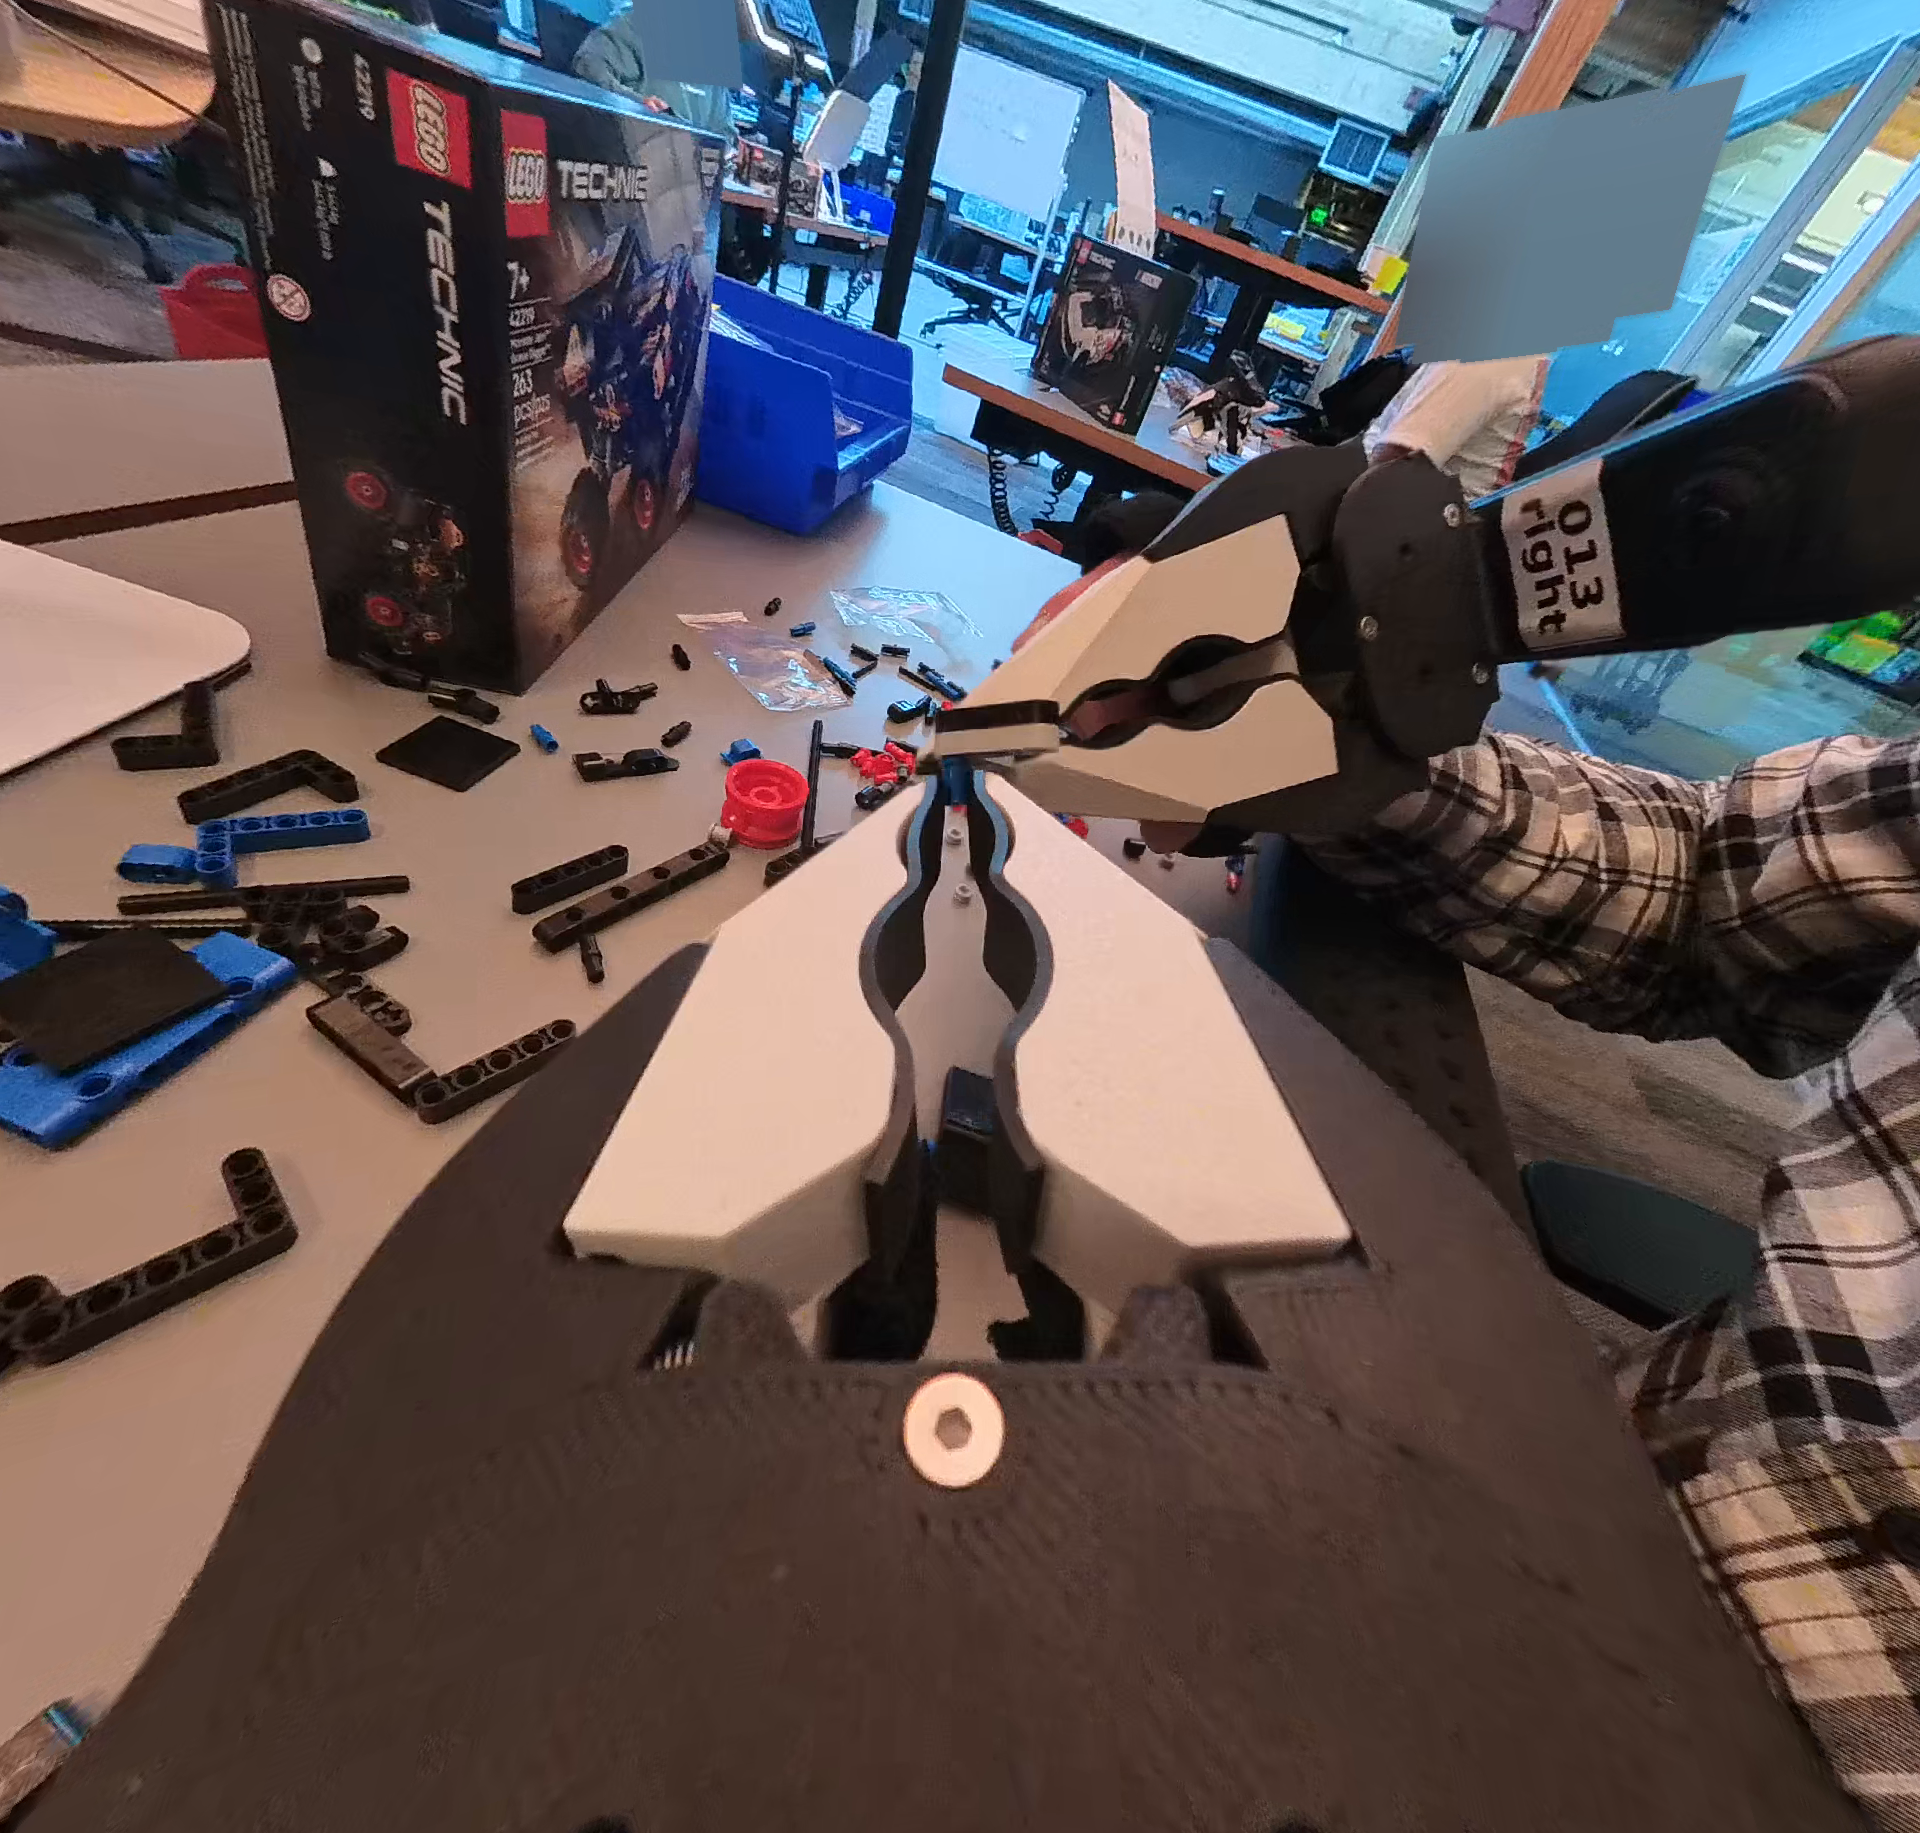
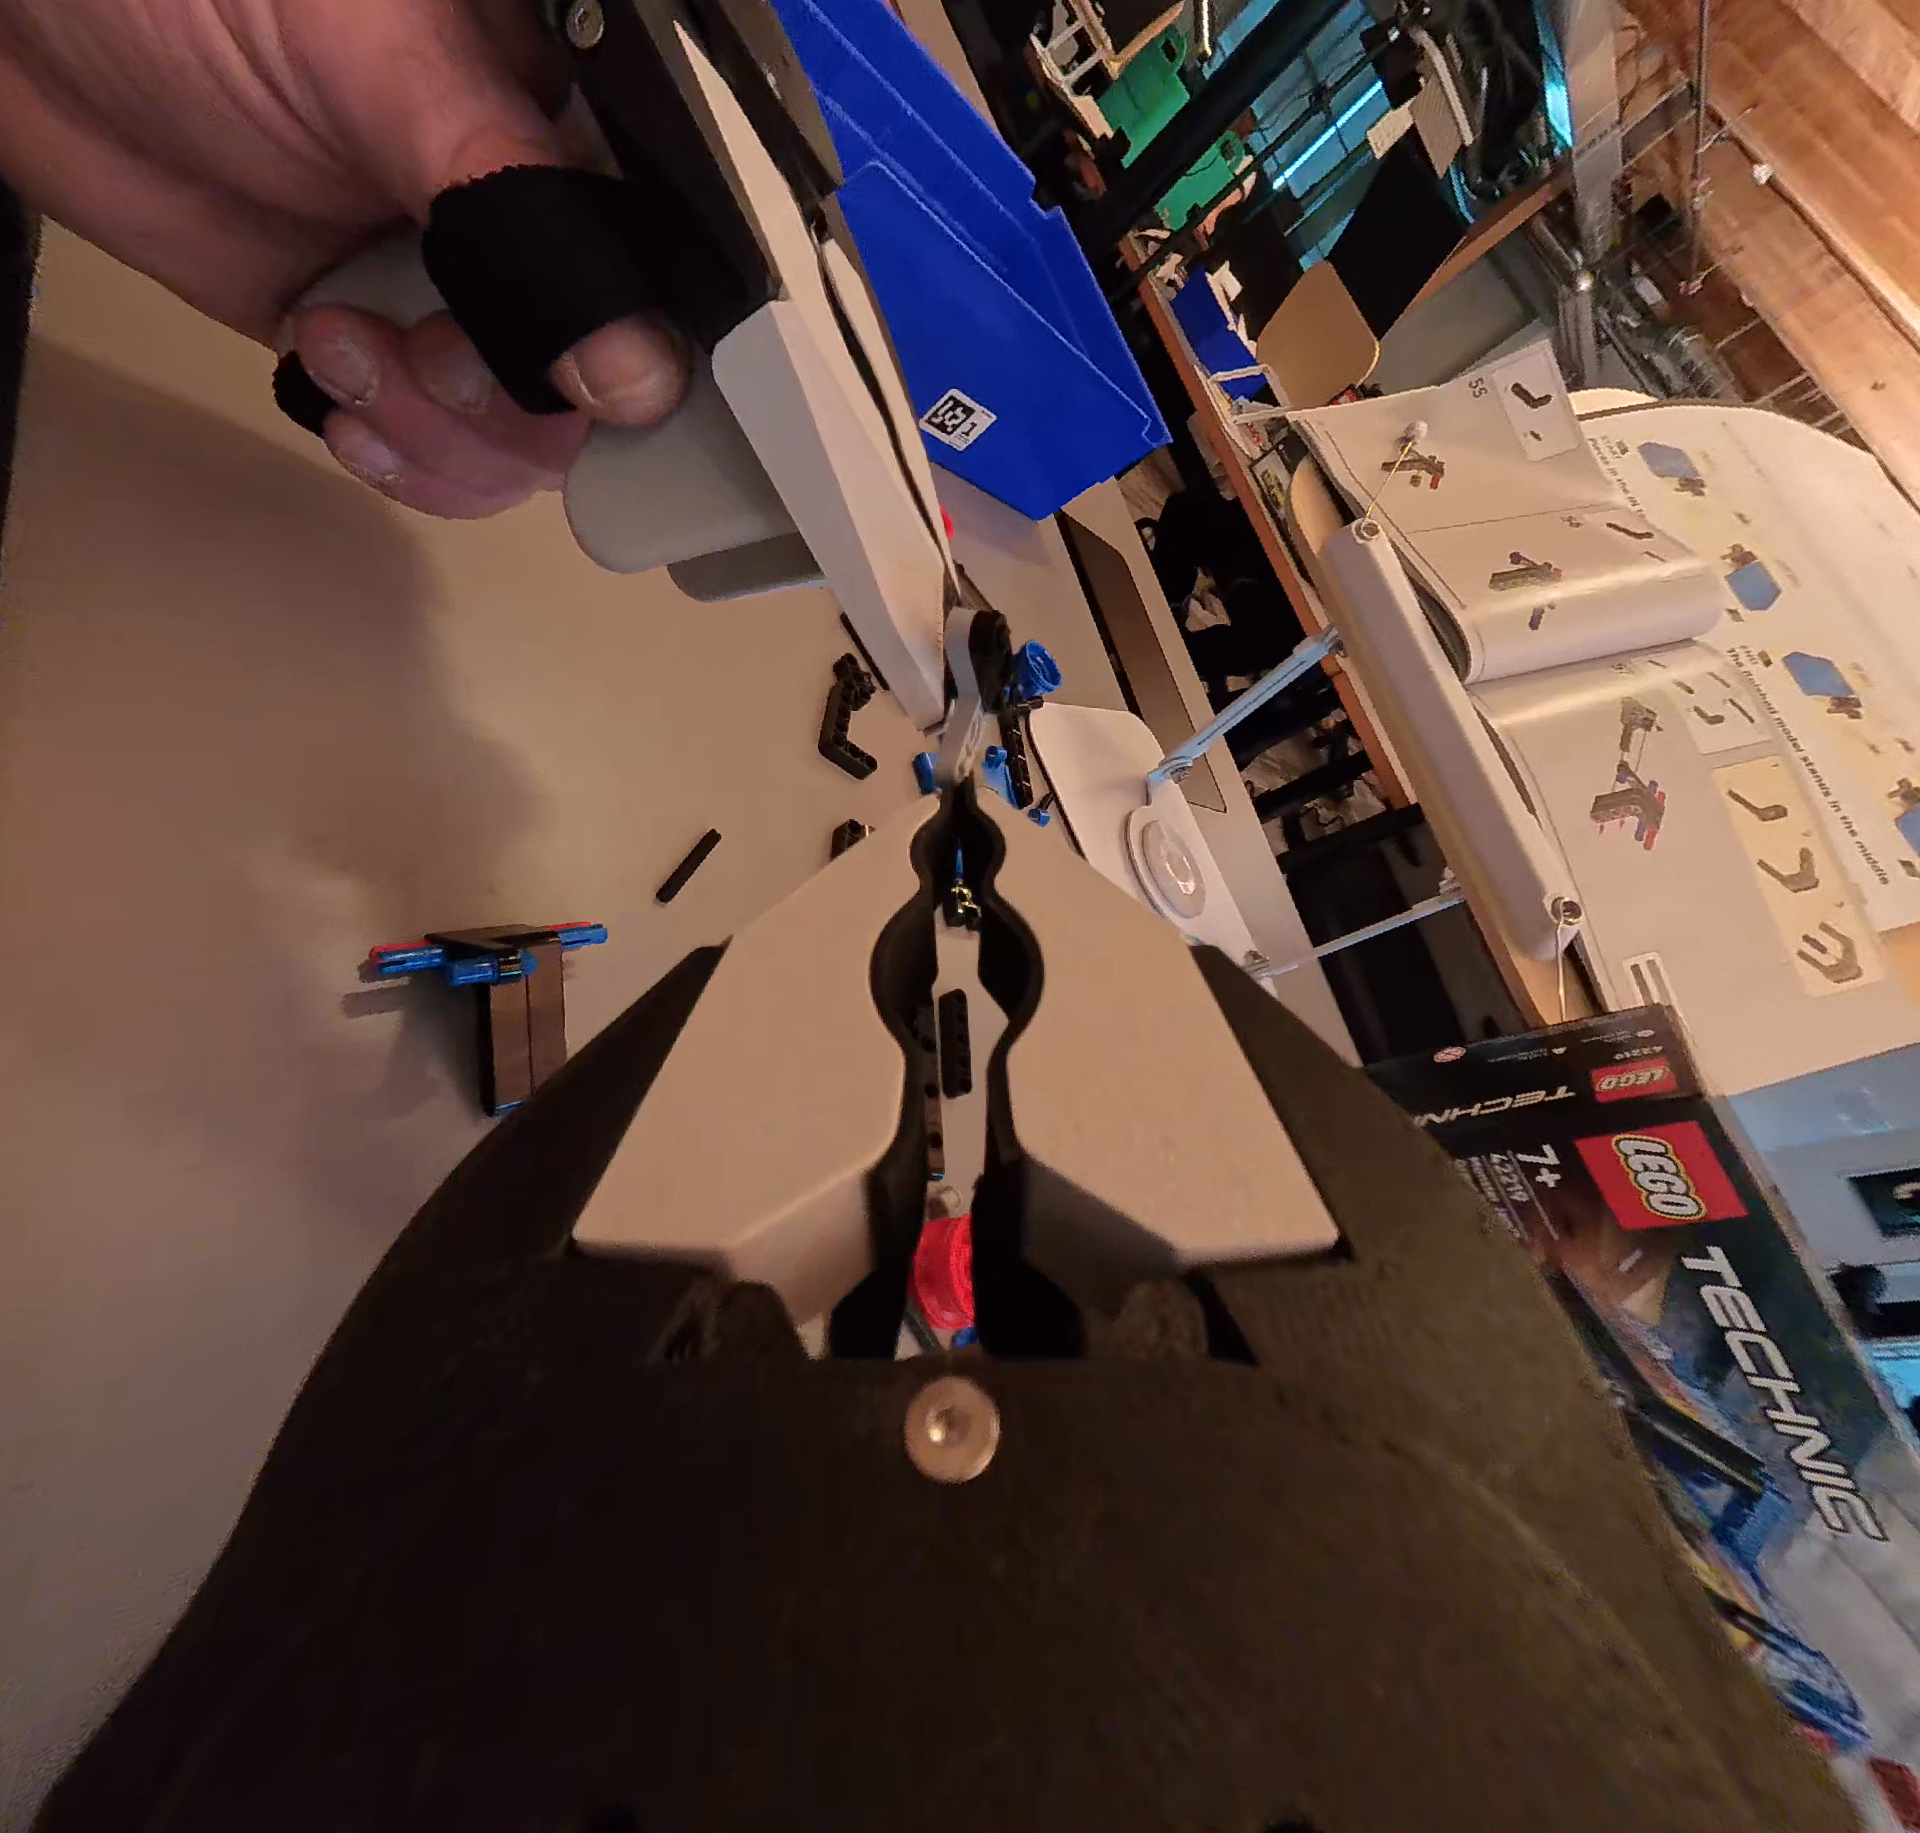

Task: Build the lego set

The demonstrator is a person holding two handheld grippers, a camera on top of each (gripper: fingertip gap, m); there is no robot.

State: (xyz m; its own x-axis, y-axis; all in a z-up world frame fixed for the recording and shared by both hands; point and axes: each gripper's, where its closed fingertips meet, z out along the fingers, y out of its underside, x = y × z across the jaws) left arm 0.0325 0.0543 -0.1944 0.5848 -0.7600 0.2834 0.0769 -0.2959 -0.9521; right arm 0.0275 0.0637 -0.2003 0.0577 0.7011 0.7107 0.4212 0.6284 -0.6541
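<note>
My left gripper (image 1: 951, 784) is shut on a small blue pin (image 1: 954, 773) at its tips, held above the table. My right gripper (image 2: 961, 796) is shut on a white beam (image 2: 971, 687) that has a black piece and the blue pin (image 2: 1034, 666) at its far end. In the left wrist view the right gripper (image 1: 940, 734) comes in from the right and its beam (image 1: 997, 739) meets the pin just above my left tips. In the right wrist view the left gripper's fingers (image 2: 883, 557) reach the beam from the upper left.
The black set box (image 1: 468, 381) stands at the back, with a blue bin (image 1: 800, 412) beside it. Loose black beams (image 1: 156, 1264), a blue panel (image 1: 104, 1087) and a red wheel hub (image 1: 766, 796) lie on the table. A small built piece (image 2: 499, 994) and an open instruction booklet (image 2: 1558, 557) show to the sides. My left and right fingertips are right by each other. Left tips and right tips are each some 15 cm from the red wheel hub (image 1: 766, 796).
</note>
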